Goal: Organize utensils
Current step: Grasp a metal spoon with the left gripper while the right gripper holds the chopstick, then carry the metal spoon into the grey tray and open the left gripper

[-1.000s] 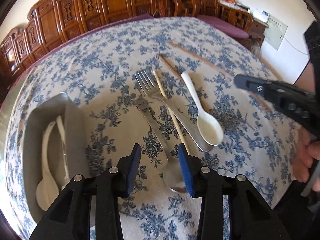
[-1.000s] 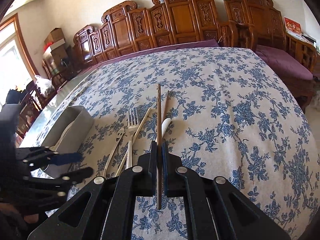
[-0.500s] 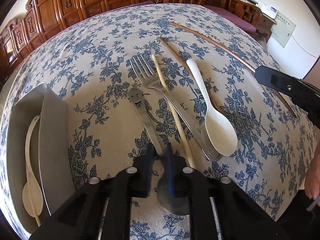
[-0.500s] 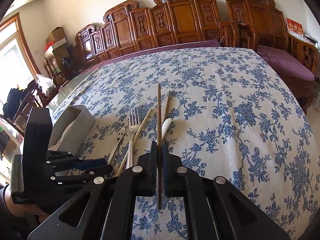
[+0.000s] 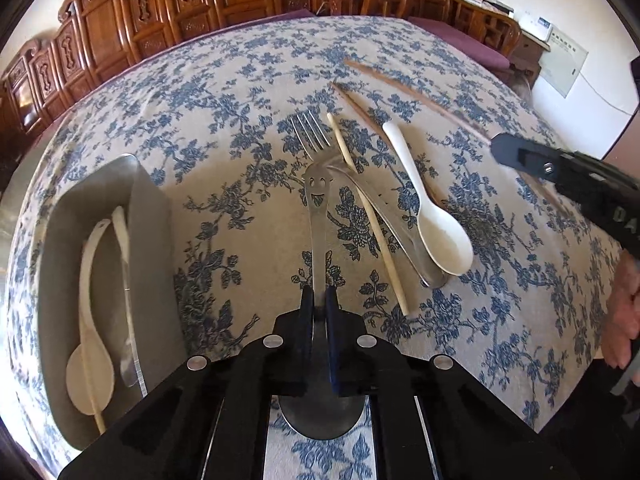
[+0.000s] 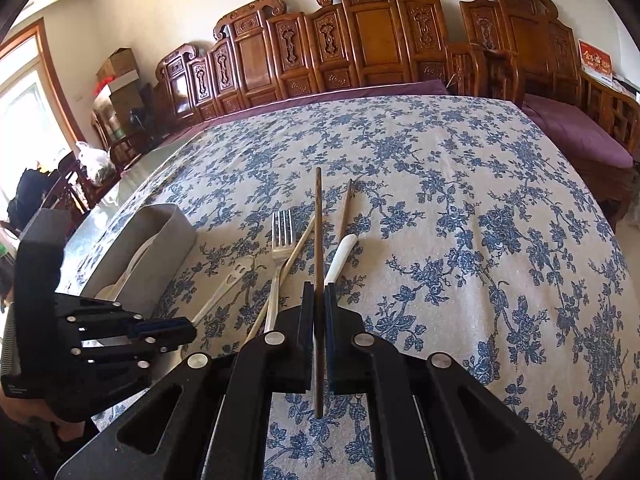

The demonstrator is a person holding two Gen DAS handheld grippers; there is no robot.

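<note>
My left gripper has its blue pads pressed on the handle of a metal spoon with a smiley face cut-out. The jaws are closing the last bit, and the spoon's bowl shows under the gripper. My right gripper is shut on a dark brown chopstick that it holds above the cloth. On the cloth lie a fork, a pale chopstick, a white spoon and a second brown chopstick. A grey tray at the left holds white spoons.
A blue-flowered cloth covers the table, which drops off at the right and near edges. Carved wooden chairs line the far side. A hand holds the right gripper at the right edge of the left wrist view.
My left gripper's jaws came together on the smiley spoon's handle after standing open around it. The right gripper kept still with its chopstick.
</note>
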